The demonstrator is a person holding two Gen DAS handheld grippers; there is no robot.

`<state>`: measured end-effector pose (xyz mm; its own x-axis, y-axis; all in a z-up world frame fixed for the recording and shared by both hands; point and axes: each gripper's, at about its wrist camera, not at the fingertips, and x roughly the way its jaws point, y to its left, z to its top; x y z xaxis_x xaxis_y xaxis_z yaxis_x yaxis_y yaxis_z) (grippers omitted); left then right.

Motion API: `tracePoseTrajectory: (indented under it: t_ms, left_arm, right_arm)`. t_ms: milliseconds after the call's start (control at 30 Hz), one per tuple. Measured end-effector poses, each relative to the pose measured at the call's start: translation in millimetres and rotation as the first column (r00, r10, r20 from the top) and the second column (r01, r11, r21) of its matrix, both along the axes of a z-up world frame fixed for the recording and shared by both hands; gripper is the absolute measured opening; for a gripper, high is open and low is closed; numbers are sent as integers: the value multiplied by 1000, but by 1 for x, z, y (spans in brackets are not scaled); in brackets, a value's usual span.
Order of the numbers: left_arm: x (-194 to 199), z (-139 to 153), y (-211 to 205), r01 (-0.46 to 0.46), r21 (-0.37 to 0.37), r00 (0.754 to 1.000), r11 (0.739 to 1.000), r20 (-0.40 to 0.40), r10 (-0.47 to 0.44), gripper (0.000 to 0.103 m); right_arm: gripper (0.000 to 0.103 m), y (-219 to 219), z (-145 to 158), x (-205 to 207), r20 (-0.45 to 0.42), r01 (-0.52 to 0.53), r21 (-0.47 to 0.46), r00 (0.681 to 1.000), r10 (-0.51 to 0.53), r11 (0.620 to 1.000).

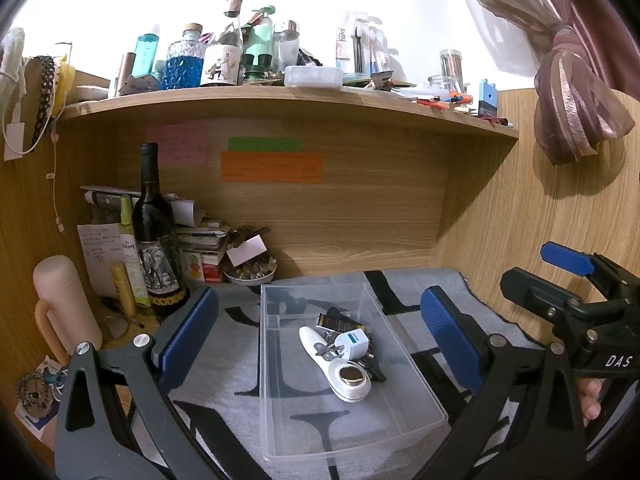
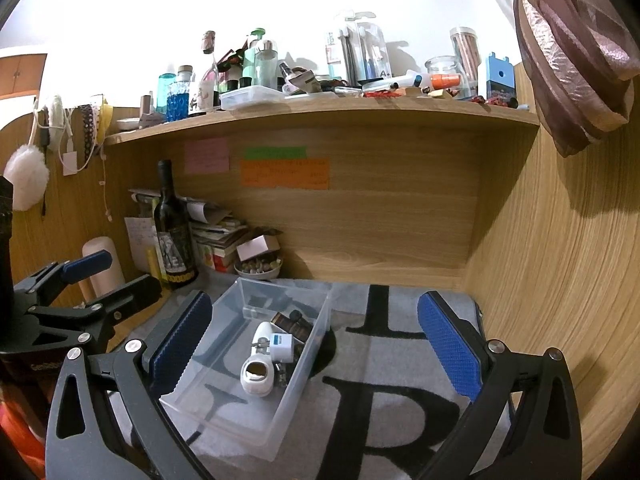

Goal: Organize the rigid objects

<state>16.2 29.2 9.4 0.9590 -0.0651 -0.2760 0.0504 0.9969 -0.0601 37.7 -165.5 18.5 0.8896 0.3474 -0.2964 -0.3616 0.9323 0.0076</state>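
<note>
A clear plastic box sits on a grey mat with black letters. In it lie a white handheld device, a white charger cube, keys and a small dark bottle. The box also shows in the right wrist view, with the device and cube inside. My left gripper is open and empty, hovering just before the box. My right gripper is open and empty, to the right of the box. The right gripper shows in the left wrist view; the left gripper shows in the right wrist view.
A wine bottle, pink thermos, stacked papers and a small bowl crowd the desk's back left. A shelf above carries many bottles and jars. A wooden wall and tied curtain stand on the right.
</note>
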Motion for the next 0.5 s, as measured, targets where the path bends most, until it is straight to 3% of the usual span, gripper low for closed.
tracePoseTrajectory:
  t_ms: [500]
  left_arm:
    - [-2, 1, -3, 7, 11, 1000, 1000, 7, -7, 103]
  right_arm:
    - [103, 3, 3, -4, 10, 15, 5, 1000, -15, 1000]
